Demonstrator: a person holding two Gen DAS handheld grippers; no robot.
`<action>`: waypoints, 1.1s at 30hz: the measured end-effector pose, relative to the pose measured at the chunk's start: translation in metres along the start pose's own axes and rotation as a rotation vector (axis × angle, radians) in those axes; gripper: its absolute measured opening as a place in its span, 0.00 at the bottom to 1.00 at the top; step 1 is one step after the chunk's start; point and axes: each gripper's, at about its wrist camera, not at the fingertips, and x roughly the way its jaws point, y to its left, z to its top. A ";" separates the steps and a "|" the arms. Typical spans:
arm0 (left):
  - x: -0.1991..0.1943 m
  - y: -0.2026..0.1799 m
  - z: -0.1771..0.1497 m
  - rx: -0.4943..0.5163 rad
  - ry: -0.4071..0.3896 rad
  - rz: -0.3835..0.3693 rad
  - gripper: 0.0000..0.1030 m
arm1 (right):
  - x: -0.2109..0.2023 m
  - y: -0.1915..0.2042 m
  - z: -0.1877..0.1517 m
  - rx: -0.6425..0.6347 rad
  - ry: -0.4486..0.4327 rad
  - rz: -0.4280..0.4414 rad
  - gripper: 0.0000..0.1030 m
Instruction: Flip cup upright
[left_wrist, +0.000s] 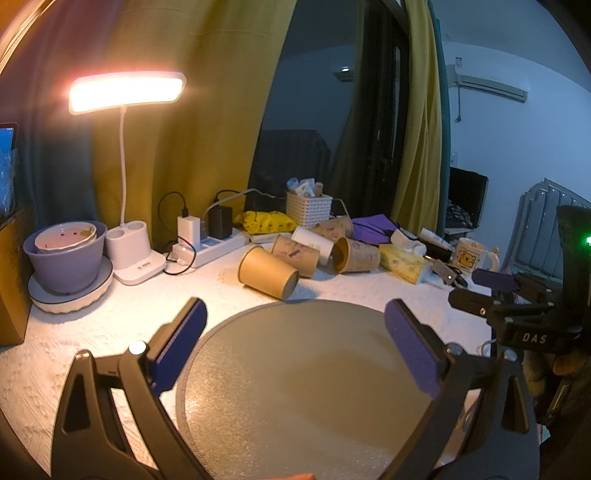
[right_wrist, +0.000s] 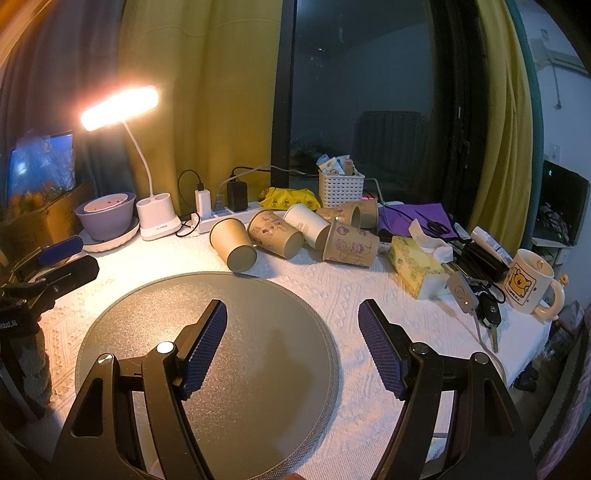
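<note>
Several paper cups lie on their sides behind a round grey mat (left_wrist: 306, 373) (right_wrist: 207, 354). The nearest is a plain brown cup (left_wrist: 267, 272) (right_wrist: 233, 243), its base toward me, at the mat's far edge. Printed brown cups (left_wrist: 295, 254) (right_wrist: 275, 233) (right_wrist: 350, 242) and a white cup (left_wrist: 314, 240) (right_wrist: 306, 223) lie behind it. My left gripper (left_wrist: 295, 321) is open and empty over the mat. My right gripper (right_wrist: 293, 321) is open and empty over the mat's right part; it also shows at the right of the left wrist view (left_wrist: 491, 284).
A lit desk lamp (left_wrist: 125, 92) (right_wrist: 120, 107) and a purple bowl (left_wrist: 64, 258) (right_wrist: 105, 218) stand at the back left. A power strip (left_wrist: 207, 247), a white basket (right_wrist: 341, 188), a tissue box (right_wrist: 417, 269) and a bear mug (right_wrist: 530, 286) crowd the back and right.
</note>
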 end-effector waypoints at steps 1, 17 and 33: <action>0.000 0.000 0.000 0.000 0.000 0.000 0.95 | 0.000 0.000 0.000 0.000 0.000 0.000 0.75; 0.014 -0.004 -0.003 0.025 0.060 0.000 0.95 | 0.014 -0.003 0.002 0.017 0.012 0.029 0.75; 0.121 0.008 0.025 -0.013 0.364 0.090 0.95 | 0.118 -0.062 0.029 0.048 0.140 0.050 0.75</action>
